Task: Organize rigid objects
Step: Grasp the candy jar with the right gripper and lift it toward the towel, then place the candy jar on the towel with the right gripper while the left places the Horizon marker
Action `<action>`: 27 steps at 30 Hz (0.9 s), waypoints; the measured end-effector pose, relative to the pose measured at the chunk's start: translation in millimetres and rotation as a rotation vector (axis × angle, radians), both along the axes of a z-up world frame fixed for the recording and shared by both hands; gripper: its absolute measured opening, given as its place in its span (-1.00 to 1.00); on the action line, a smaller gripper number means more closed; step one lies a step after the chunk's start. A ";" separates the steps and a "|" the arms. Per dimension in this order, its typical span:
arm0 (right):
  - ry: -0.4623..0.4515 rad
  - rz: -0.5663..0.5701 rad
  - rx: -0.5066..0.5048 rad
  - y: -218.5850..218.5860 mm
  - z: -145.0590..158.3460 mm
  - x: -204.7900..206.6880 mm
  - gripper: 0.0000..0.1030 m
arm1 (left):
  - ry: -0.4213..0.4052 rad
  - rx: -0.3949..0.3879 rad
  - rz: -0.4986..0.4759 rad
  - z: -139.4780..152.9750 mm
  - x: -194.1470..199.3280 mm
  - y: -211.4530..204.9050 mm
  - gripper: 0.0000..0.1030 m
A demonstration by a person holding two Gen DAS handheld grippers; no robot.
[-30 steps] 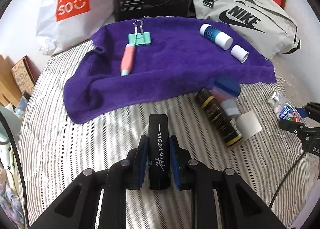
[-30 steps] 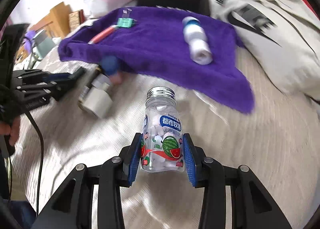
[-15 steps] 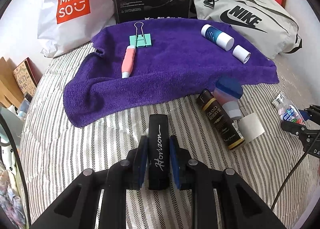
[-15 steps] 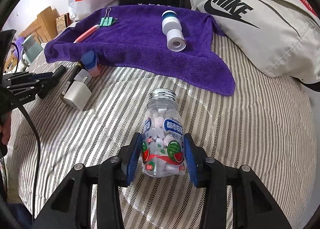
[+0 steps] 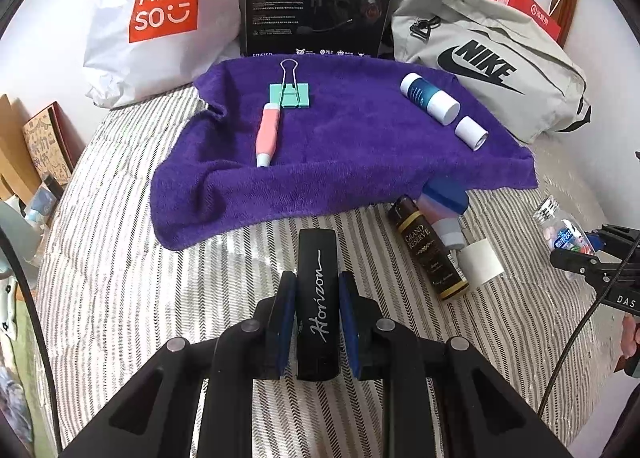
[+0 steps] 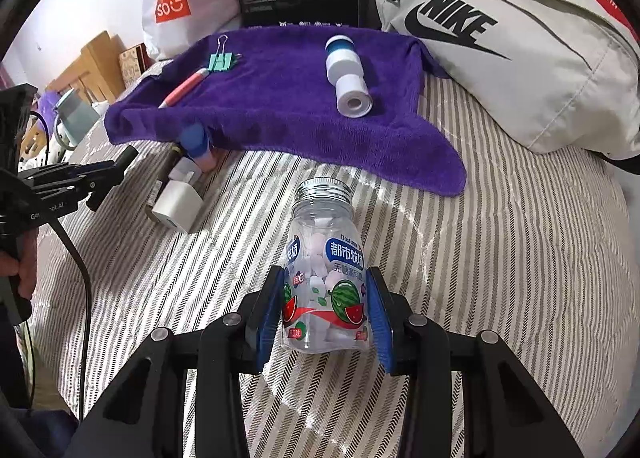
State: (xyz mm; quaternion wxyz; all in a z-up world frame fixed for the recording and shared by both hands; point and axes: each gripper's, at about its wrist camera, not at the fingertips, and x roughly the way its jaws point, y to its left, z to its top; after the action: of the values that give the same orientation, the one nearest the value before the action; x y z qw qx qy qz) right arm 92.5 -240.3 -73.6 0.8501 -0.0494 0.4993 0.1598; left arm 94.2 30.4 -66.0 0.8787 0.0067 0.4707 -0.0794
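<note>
Meanwhile, left gripper (image 5: 318, 298) clamps the black case (image 5: 319, 298) — right gripper (image 6: 326, 302) clamps the candy bottle (image 6: 325, 270) — above the striped bedding (image 6: 500, 258).

My left gripper (image 5: 318, 322) points steeply down, pads clamped on a black case (image 5: 318, 298) — my right gripper (image 6: 326, 314) likewise, squeezing a candy bottle (image 6: 325, 278).

Both views are bright and evenly lit, with soft daylight. Shadows are weak; a soft one lies under the purple towel (image 5: 340, 162) edge at six o'clock. Faint shiny patches of glare appear on the striped bedcover (image 6: 500, 258). Focus is sharp, without motion blur. Fisheye distortion bends everything near the rim, and the corners are black.
</note>
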 end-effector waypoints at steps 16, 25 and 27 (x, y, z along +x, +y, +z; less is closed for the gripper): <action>-0.016 0.042 0.063 12.2 23.1 20.2 -0.22 | -0.041 -0.014 0.020 29.5 18.0 15.2 -0.59; -0.042 0.059 0.091 22.9 38.0 45.4 -0.21 | -0.056 -0.019 0.010 39.1 38.3 15.2 -0.59; -0.043 0.060 0.096 25.2 38.9 51.6 -0.22 | -0.055 -0.024 0.007 39.3 44.4 15.1 -0.59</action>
State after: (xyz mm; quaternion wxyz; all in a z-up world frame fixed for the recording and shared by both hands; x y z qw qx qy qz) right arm 144.1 -215.1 -34.7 0.8569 -0.0268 0.4708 0.2081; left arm 138.6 45.5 -26.7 0.8917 -0.0034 0.4452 -0.0817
